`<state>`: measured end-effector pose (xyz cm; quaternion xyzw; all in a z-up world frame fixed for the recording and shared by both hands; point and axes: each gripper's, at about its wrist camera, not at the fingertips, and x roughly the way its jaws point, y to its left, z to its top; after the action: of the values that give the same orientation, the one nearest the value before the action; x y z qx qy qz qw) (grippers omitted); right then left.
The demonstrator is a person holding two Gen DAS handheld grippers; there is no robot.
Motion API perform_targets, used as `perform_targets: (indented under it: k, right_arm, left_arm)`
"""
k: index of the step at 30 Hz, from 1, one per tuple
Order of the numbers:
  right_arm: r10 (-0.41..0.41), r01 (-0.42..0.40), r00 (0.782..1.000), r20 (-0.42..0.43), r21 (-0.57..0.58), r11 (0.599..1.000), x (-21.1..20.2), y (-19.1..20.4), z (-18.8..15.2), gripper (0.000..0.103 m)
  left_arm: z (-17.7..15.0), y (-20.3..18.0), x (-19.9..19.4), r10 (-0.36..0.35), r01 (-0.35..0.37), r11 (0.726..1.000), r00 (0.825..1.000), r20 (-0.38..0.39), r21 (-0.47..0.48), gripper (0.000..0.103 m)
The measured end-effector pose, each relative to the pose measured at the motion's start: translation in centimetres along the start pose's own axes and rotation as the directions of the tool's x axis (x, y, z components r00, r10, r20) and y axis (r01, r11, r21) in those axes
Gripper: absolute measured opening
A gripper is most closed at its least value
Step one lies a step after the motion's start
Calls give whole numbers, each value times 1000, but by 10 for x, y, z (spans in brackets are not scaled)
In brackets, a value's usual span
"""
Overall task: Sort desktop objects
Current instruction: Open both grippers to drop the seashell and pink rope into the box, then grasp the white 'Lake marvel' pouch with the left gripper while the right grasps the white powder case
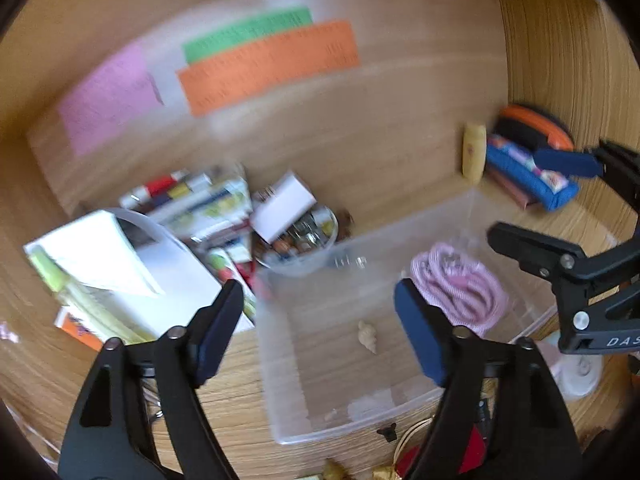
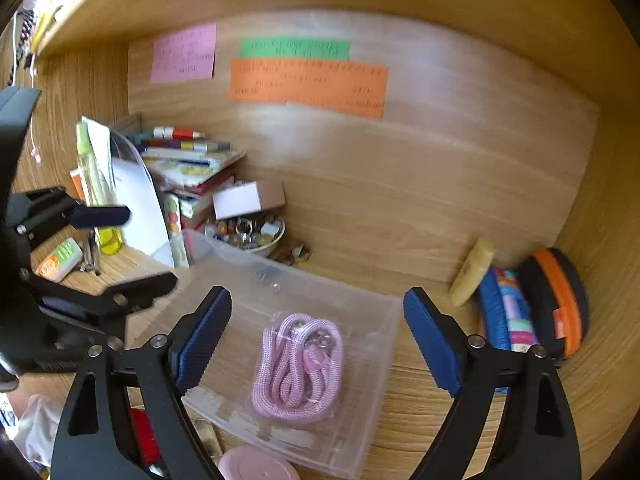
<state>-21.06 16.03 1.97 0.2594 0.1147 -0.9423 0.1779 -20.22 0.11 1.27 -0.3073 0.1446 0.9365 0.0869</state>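
Note:
A clear plastic bin (image 1: 280,364) (image 2: 384,364) sits on the wooden desk. Inside it lie a coiled pink rope (image 1: 460,288) (image 2: 298,368) and a small beige seashell (image 1: 368,336). My left gripper (image 1: 320,328) is open and empty, above the bin's left half. My right gripper (image 2: 318,332) is open and empty, above the rope. The right gripper also shows at the right edge of the left wrist view (image 1: 552,200), and the left gripper at the left edge of the right wrist view (image 2: 136,246).
A stack of books (image 2: 192,168), a white box (image 2: 248,198) and a bowl of small items (image 2: 248,236) stand behind the bin at the left. A blue pouch (image 2: 504,312), an orange-black case (image 2: 560,300) and a yellow tube (image 2: 472,272) lie in the right corner. Coloured notes (image 2: 308,84) hang on the back wall.

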Motion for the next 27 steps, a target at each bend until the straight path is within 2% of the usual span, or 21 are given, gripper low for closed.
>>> perform_targets:
  k: [5,11,18,22,27]
  right_arm:
    - [-16,15,998,62,13,1000,-32,-5,3,100]
    - [-58,58,991,122,3,998,-68,-4,-4,102]
    - [-70,70,989,130,4,998,-97,2,-27,102]
    - [-71,70,991,111,20,997,-108,3,-45,102]
    - [-95,91,993,75,49,995,-113,-1,-66,102]
  left_arm:
    - [5,15,-39,16,-11,999,996,91,-47,94]
    - [-9,22,-72,30,-20,997,991,133,-76,101]
    - [-46,26,-93,16,-2,994,992,126,-111,101]
    - [-71,32,-99,0,14,989,996,94,-146,101]
    - [-102,35,-107,-9,16,990,999,50,-138,101]
